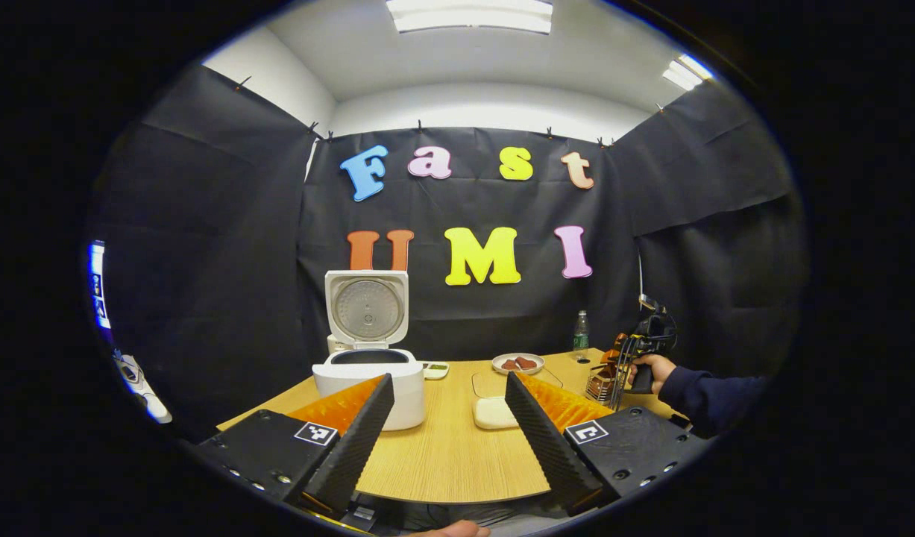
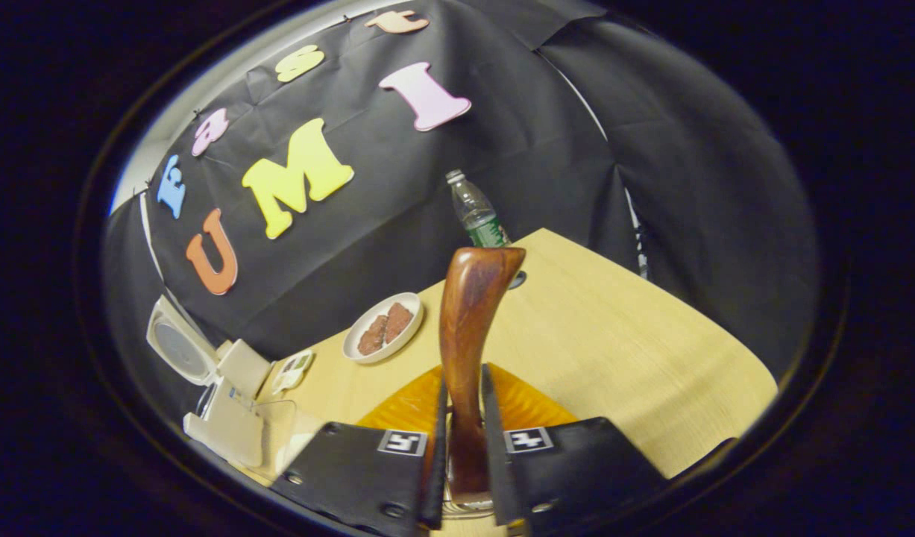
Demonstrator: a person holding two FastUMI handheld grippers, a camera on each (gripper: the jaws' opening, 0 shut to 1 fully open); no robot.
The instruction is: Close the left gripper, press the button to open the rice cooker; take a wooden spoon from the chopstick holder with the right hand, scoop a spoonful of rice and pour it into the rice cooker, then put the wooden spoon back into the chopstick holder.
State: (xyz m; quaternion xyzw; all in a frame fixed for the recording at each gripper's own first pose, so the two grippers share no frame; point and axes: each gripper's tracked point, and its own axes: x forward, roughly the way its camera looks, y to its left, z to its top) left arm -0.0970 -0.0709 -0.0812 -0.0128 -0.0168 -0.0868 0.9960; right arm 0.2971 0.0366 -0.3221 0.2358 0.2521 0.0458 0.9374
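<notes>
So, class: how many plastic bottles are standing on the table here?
1. The bottle stands upright at the far edge of the table, against the black wall; in the right gripper view it rises just behind the wooden spoon. Others could be hidden.

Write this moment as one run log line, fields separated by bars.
rice cooker: lid open | left claw: open, empty | right claw: shut on wooden spoon

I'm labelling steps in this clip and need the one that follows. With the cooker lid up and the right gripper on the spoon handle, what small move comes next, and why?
Probably lift the wooden spoon straight up: the right gripper is shut on its handle, and the rice cooker already stands open.
</notes>
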